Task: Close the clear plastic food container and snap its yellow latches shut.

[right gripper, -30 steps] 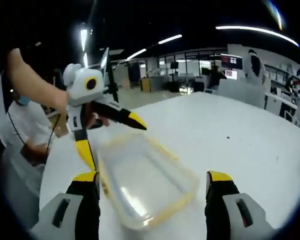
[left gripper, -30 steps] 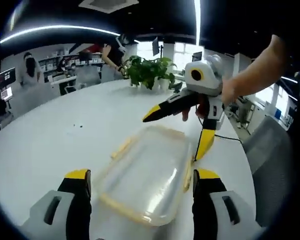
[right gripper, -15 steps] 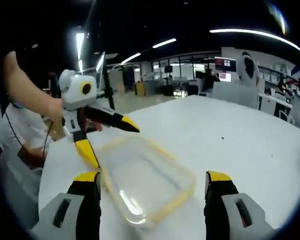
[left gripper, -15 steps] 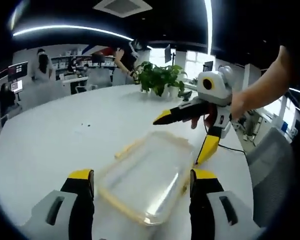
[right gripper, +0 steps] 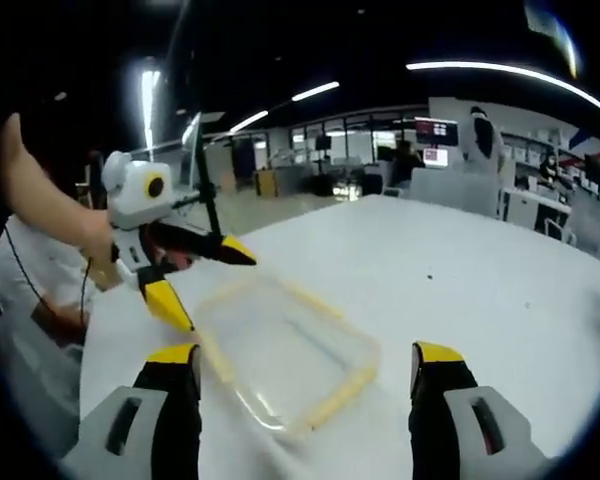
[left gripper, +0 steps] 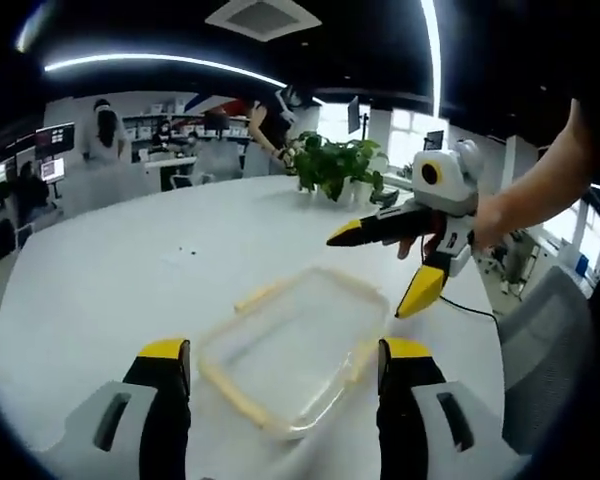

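Note:
A clear plastic food container [left gripper: 295, 345] with pale yellow latches along its rim lies flat on the white table [left gripper: 110, 290], lid on. My left gripper [left gripper: 278, 368] stands open above its near end, touching nothing. My right gripper [left gripper: 387, 268] hangs open over the container's far right corner, held by a hand. In the right gripper view the container [right gripper: 285, 355] lies between my open right gripper [right gripper: 298, 365] jaws, and the left gripper [right gripper: 208, 283] hovers open over its far left side.
A potted green plant [left gripper: 330, 165] stands at the table's far edge. People and desks are in the office behind. A person in a white shirt [right gripper: 40, 270] sits at the table's left edge in the right gripper view. A grey chair [left gripper: 540, 340] is on the right.
Both grippers have pulled back and up from the container, which now looks smaller. Both stay open; the container has not moved.

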`<move>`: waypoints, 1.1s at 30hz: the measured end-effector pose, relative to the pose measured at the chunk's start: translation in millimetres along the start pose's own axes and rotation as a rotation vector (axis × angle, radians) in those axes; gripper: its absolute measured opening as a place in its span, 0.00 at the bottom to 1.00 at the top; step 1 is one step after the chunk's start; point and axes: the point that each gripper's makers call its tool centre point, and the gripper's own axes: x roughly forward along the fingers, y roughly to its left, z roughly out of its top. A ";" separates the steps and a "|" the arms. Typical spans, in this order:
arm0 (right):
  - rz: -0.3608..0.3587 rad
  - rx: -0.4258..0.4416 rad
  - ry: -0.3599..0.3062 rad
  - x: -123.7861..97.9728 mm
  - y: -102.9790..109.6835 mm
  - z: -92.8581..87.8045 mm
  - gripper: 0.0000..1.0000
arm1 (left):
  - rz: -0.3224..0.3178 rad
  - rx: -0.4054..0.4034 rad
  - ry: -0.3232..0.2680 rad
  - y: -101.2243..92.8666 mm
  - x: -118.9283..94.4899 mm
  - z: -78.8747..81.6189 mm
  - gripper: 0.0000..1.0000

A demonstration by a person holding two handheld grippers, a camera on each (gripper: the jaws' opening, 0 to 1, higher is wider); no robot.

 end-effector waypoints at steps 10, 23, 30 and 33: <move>-0.030 0.041 -0.009 -18.5 0.8 0.9 0.85 | 0.054 -0.063 -0.016 -1.1 -20.9 -5.5 0.74; -0.097 0.097 -0.043 -41.8 3.6 1.8 0.83 | 0.109 -0.108 -0.034 -7.0 -46.8 -7.9 0.71; -0.141 0.142 -0.063 -56.2 7.9 -0.6 0.83 | 0.143 -0.146 -0.037 -7.3 -58.5 -14.8 0.71; -0.159 0.158 -0.075 -61.6 5.5 -0.6 0.82 | 0.154 -0.159 -0.044 -6.8 -64.1 -14.5 0.71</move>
